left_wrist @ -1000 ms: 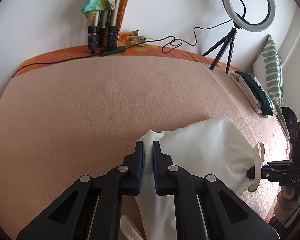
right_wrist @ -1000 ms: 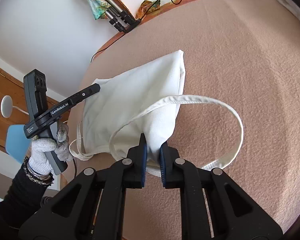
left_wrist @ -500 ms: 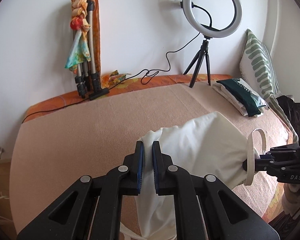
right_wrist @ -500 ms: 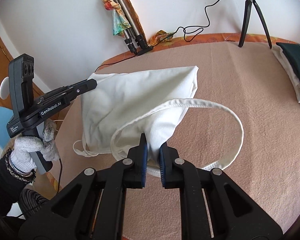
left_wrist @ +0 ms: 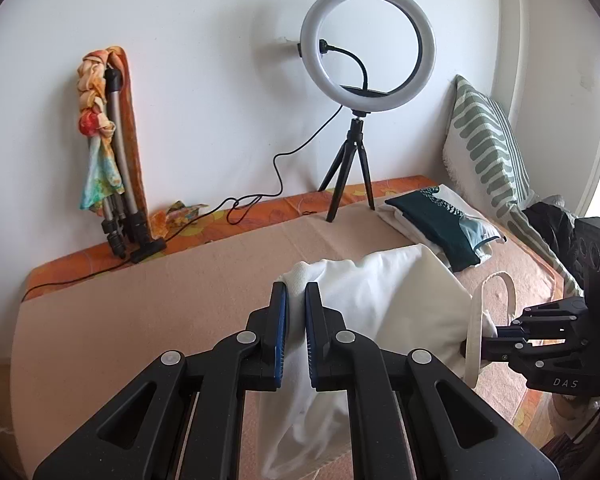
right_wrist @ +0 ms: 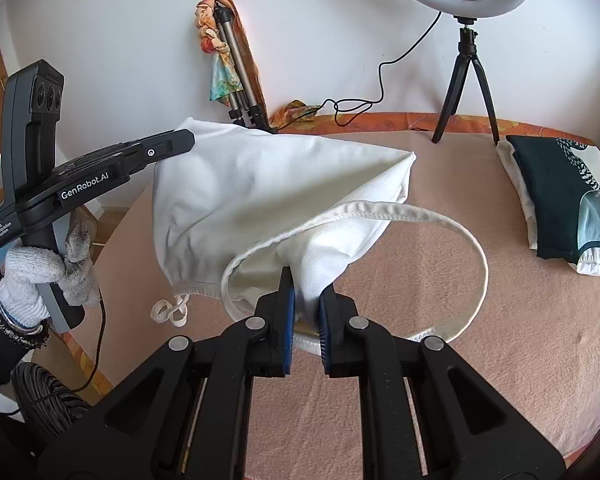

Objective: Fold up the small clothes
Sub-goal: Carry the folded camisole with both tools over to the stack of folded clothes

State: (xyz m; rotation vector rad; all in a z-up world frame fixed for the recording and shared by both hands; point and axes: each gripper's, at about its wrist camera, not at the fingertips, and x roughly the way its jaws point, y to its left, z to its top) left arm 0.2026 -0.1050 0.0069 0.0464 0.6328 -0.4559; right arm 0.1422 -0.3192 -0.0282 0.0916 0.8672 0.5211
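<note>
A white garment with thin straps [right_wrist: 260, 200] hangs in the air between my two grippers above the beige blanket [right_wrist: 500, 360]. My left gripper [left_wrist: 295, 300] is shut on one top corner of it [left_wrist: 380, 300]. It also shows in the right wrist view [right_wrist: 184, 142], held by a gloved hand. My right gripper [right_wrist: 307, 292] is shut on the other corner, and shows in the left wrist view [left_wrist: 488, 336]. A strap loop [right_wrist: 472, 256] hangs out to the right.
A folded stack of dark green and white clothes [right_wrist: 560, 204] lies on the blanket at the right. A ring light on a tripod [left_wrist: 366, 48], a folded tripod with a scarf [left_wrist: 112, 152] and a cable stand along the far wall. A striped pillow [left_wrist: 488, 148] leans at the right.
Both grippers have risen and tilted up, lifting the white garment off the blanket. It now hangs stretched between them.
</note>
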